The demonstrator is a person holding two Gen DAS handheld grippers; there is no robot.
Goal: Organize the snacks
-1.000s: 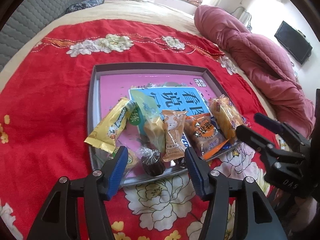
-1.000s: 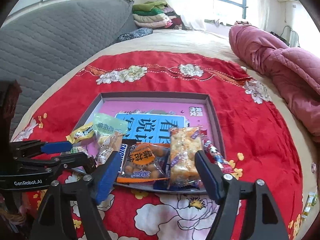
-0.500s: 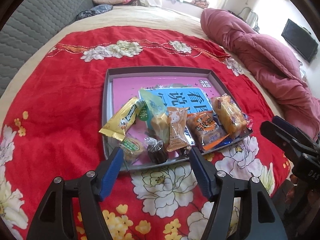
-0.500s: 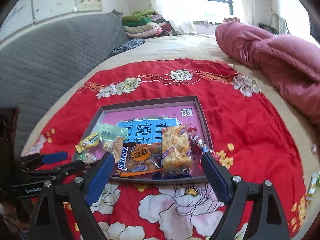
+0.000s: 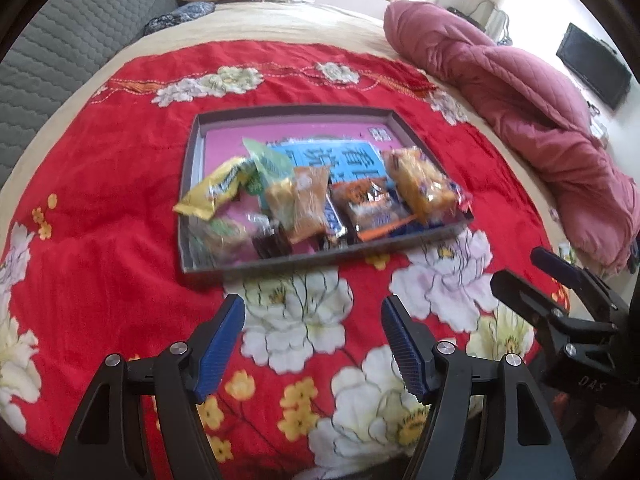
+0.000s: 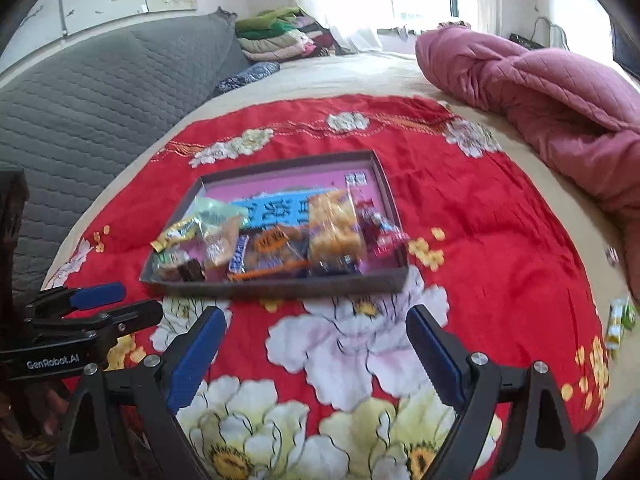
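A shallow grey tray [image 5: 192, 148] with a pink and blue liner lies on a red flowered blanket and holds several snack packets along its near side: a yellow bar [image 5: 216, 192], an orange pack [image 5: 308, 204] and a yellow cracker pack [image 5: 424, 188]. The tray also shows in the right wrist view [image 6: 384, 184]. My left gripper [image 5: 312, 344] is open and empty, well short of the tray's near edge. My right gripper [image 6: 316, 356] is open and empty, also short of the tray. Each gripper shows at the edge of the other's view.
The red blanket [image 5: 100, 168] covers a bed. A pink quilt [image 5: 520, 92] is heaped at the right. A grey padded headboard [image 6: 100, 92] stands at the left, folded clothes [image 6: 276, 36] behind it. A small green packet [image 6: 620, 320] lies at the blanket's right edge.
Both grippers have drawn back from the tray, which now sits farther away. Both stay open and empty. The snacks in the tray have not moved.
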